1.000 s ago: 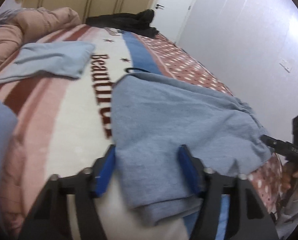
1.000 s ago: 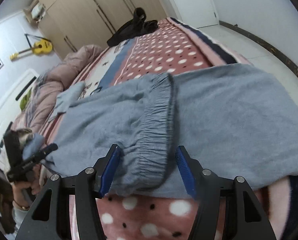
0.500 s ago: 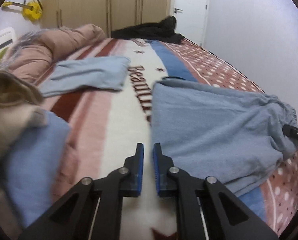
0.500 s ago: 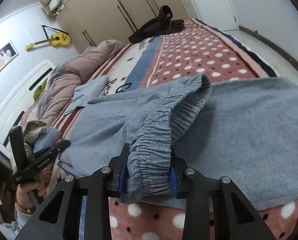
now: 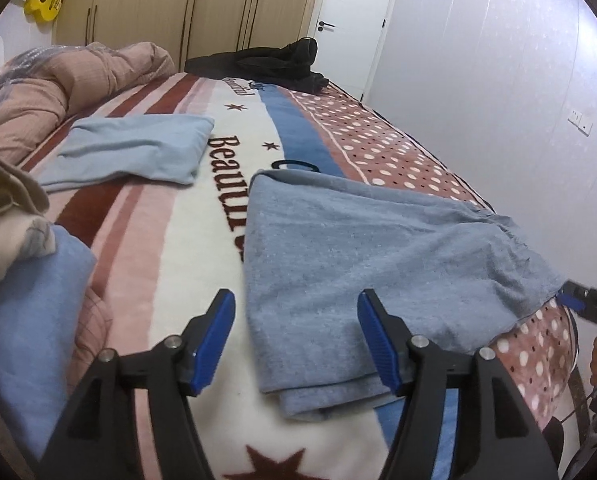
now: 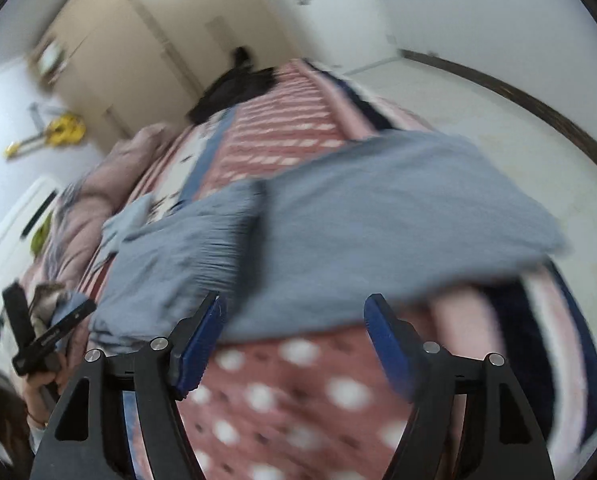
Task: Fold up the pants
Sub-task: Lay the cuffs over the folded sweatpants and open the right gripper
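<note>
Grey-blue pants (image 5: 362, 248), folded, flat on bed (image 5: 194, 264)

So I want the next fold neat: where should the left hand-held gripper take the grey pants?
Probably the near folded corner of the grey pants, approached low from the near bed edge. The layers stack there and overhang nothing, and the open left hand-held gripper already straddles that end.
</note>
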Action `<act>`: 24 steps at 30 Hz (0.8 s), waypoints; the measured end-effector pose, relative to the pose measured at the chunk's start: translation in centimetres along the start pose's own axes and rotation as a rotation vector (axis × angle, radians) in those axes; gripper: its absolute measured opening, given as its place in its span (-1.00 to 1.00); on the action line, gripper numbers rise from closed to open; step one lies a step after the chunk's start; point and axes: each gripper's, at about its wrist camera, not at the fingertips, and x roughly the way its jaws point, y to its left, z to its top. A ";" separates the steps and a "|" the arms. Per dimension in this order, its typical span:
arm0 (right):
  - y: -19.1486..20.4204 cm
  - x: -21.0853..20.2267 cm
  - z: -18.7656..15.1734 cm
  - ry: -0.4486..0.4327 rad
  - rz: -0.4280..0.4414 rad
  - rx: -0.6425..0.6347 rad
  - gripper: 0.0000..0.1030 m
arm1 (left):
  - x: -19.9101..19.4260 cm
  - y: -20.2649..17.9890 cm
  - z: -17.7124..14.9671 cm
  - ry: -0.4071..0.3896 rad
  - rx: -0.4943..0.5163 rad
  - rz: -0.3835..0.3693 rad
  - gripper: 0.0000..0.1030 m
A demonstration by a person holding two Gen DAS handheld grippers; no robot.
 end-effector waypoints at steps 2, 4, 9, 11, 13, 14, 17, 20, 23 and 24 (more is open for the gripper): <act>-2.0 -0.4 -0.6 0.002 0.012 0.056 0.33 | 0.1 0.0 0.0 0.003 -0.010 -0.009 0.20; -3.3 -0.5 -0.8 -0.026 0.084 0.118 0.33 | 0.3 0.0 0.0 0.008 -0.020 -0.013 0.21; -5.0 1.4 0.5 -0.079 0.106 0.251 0.32 | 0.6 -0.2 0.1 0.011 -0.025 -0.023 0.26; -5.1 2.2 1.6 -0.128 0.058 0.270 0.32 | 0.7 -0.2 0.0 0.004 -0.027 -0.033 0.33; -5.2 2.8 2.3 -0.166 0.023 0.291 0.30 | 0.8 -0.1 -0.1 0.006 -0.025 -0.043 0.33; -5.2 3.2 2.6 -0.181 -0.005 0.303 0.22 | 1.0 0.1 -0.1 0.009 -0.025 -0.042 0.33; -5.0 4.1 3.6 -0.188 -0.099 0.285 -0.10 | 1.4 0.8 -0.3 0.024 -0.043 -0.045 0.33; -4.7 5.0 4.4 -0.158 -0.163 0.246 -0.40 | 1.5 1.4 -0.6 0.030 -0.055 -0.053 0.34; -4.4 5.4 4.9 -0.127 -0.203 0.230 -0.80 | 1.6 1.6 -1.0 0.039 -0.052 -0.060 0.35; -4.3 5.4 5.0 -0.124 -0.210 0.224 -0.84 | 1.6 1.7 -1.2 0.044 -0.051 -0.065 0.35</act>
